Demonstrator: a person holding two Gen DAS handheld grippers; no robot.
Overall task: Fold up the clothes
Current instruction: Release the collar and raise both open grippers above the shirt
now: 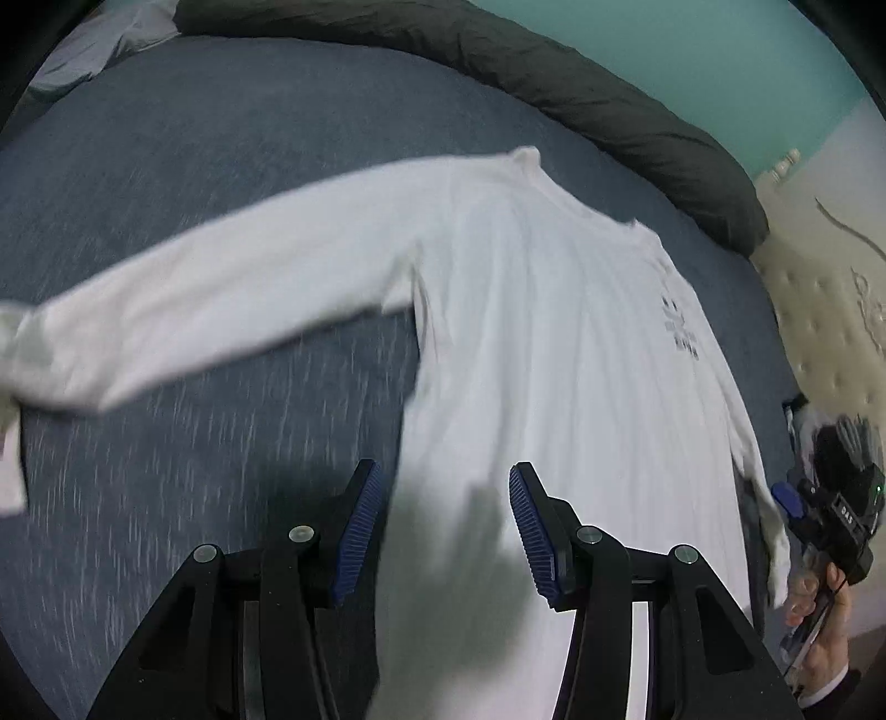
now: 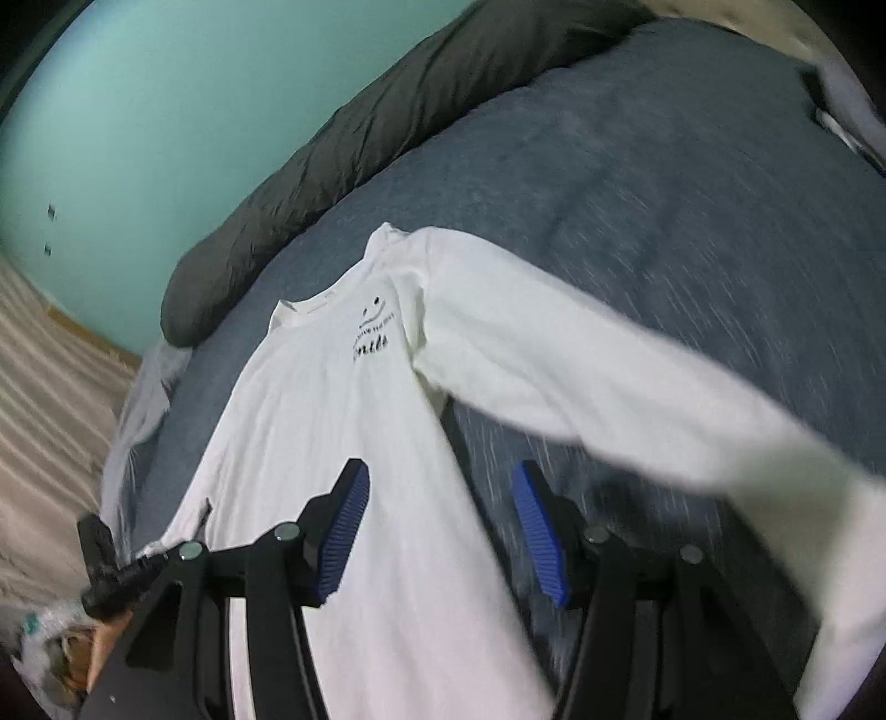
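Note:
A white long-sleeved shirt (image 1: 554, 332) lies flat on the blue-grey bed (image 1: 221, 138), with a small black print (image 2: 371, 332) on the chest and collar towards the far side. One sleeve (image 1: 221, 310) stretches out to the left in the left wrist view; the other sleeve (image 2: 609, 387) runs right in the right wrist view. My left gripper (image 1: 446, 526) hovers open over the shirt's lower body, nothing between its blue pads. My right gripper (image 2: 440, 531) is open above the shirt's side edge and the bed (image 2: 664, 166), gripping nothing. Both views are motion-blurred.
A dark rolled duvet (image 1: 554, 72) lies along the bed's far edge under a teal wall (image 1: 720, 72). Pale cloth (image 1: 94, 50) sits at a far corner. A hand (image 1: 825, 637) holds the right gripper (image 1: 797, 498) at the bed's right side, by a beige quilted surface (image 1: 830, 310).

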